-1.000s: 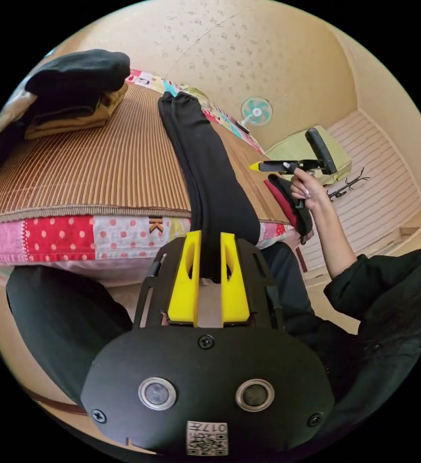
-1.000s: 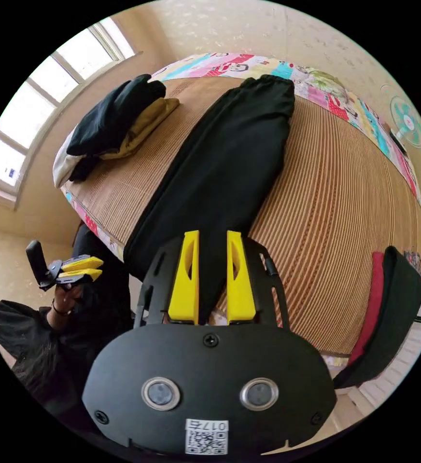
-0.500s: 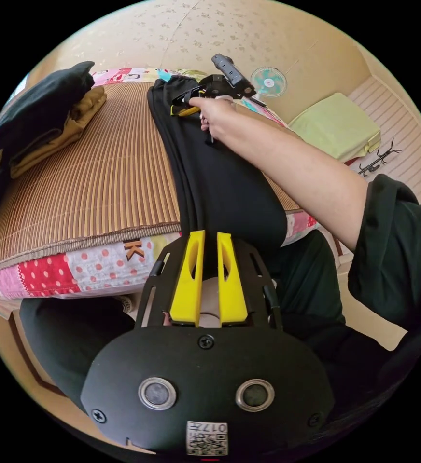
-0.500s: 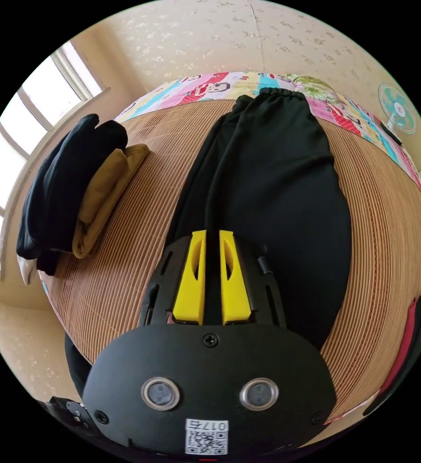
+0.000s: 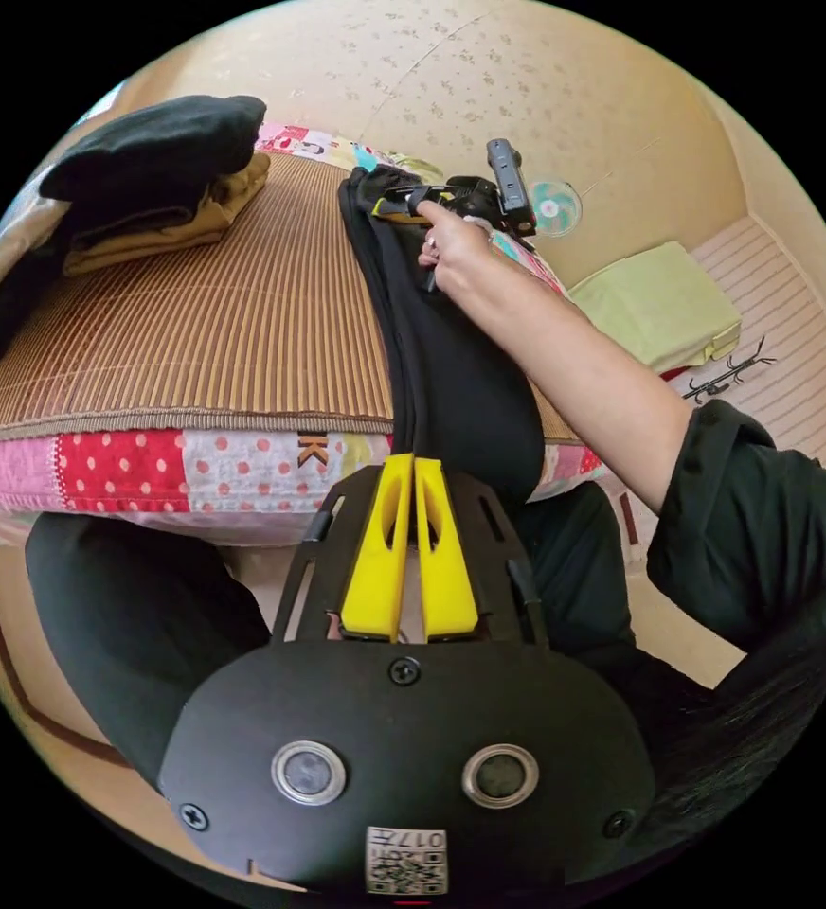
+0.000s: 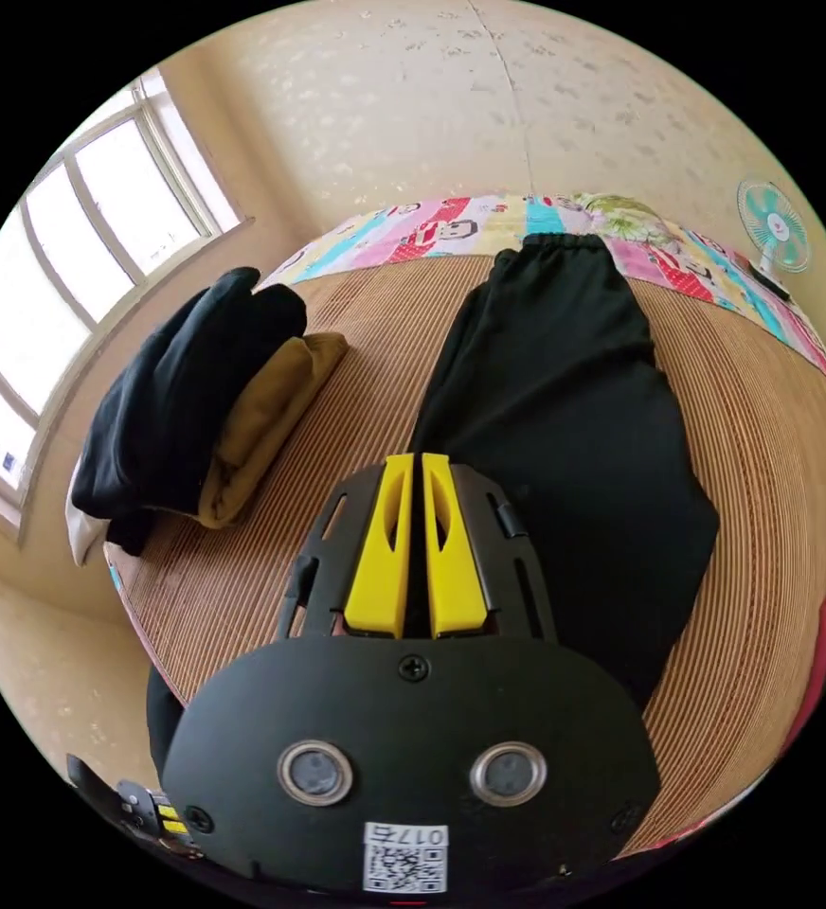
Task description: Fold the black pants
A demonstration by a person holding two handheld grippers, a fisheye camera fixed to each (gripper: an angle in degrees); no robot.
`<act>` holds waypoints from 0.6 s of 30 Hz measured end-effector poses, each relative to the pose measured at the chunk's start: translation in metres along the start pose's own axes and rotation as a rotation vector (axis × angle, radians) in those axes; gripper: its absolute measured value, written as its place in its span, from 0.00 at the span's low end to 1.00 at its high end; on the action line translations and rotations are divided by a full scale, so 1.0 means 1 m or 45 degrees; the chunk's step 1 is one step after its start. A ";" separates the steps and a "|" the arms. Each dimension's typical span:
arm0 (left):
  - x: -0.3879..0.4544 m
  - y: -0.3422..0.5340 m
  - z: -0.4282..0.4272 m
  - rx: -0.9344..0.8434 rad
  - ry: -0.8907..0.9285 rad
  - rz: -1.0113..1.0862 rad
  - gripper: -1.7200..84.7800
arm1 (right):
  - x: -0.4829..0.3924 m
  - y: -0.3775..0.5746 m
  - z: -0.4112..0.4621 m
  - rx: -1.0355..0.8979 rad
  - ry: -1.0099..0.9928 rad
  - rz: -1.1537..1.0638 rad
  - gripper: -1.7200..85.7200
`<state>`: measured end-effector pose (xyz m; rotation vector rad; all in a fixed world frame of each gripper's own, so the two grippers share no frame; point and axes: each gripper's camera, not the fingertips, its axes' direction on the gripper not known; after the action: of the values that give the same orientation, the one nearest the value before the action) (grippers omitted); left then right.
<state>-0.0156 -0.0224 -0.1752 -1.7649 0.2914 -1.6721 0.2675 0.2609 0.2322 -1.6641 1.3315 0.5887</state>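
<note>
The black pants (image 5: 451, 379) lie lengthwise on a striped bamboo mat (image 5: 195, 322), with one end hanging over the bed's near edge. My left gripper (image 5: 411, 462) has its jaws pressed together on that hanging end. In the right gripper view the pants (image 6: 565, 398) stretch away to their elastic waistband by the far quilt. My right gripper (image 6: 416, 461) is shut on the fabric at their left edge. A hand holds the right gripper (image 5: 389, 201) near the pants' far end in the left gripper view. The left gripper (image 6: 162, 819) shows low at the left.
A stack of folded clothes (image 6: 186, 407), black over mustard, sits on the mat's left side by the window (image 6: 72, 275). A patchwork quilt (image 5: 119, 469) edges the bed. A fan (image 6: 773, 222) stands by the wall, and green bedding (image 5: 659, 303) lies beyond. The person's arm (image 5: 565, 341) crosses over the pants.
Both grippers' jaws have gone from open to shut on the pants. The right gripper reached over the bed to the pants' far part; the left stayed at the hanging end.
</note>
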 end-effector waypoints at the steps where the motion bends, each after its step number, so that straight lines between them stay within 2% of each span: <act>1: -0.005 0.000 0.006 -0.031 0.006 -0.024 0.01 | 0.011 0.002 0.016 -0.089 -0.070 0.010 0.05; 4: -0.005 0.001 0.007 -0.005 0.069 0.009 0.02 | 0.036 0.023 0.001 -0.065 -0.291 -0.012 0.06; 6: 0.002 0.001 0.010 0.023 0.083 0.071 0.05 | 0.047 0.045 -0.025 -0.041 -0.311 -0.037 0.07; 9: 0.011 -0.001 0.032 -0.033 0.006 0.098 0.09 | 0.060 0.103 -0.069 -0.033 -0.285 -0.119 0.09; 12: 0.019 0.002 0.045 -0.027 -0.045 0.130 0.10 | 0.077 0.177 -0.105 -0.029 -0.145 -0.174 0.10; 16: 0.037 0.004 0.056 -0.001 -0.172 0.190 0.09 | 0.109 0.256 -0.128 -0.113 -0.049 -0.077 0.17; 18: 0.045 0.004 0.060 -0.010 -0.211 0.215 0.06 | 0.122 0.277 -0.133 -0.117 -0.050 -0.001 0.17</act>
<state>0.0492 -0.0329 -0.1388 -1.8189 0.3615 -1.3996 0.0235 0.0796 0.1025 -1.7183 1.2928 0.6880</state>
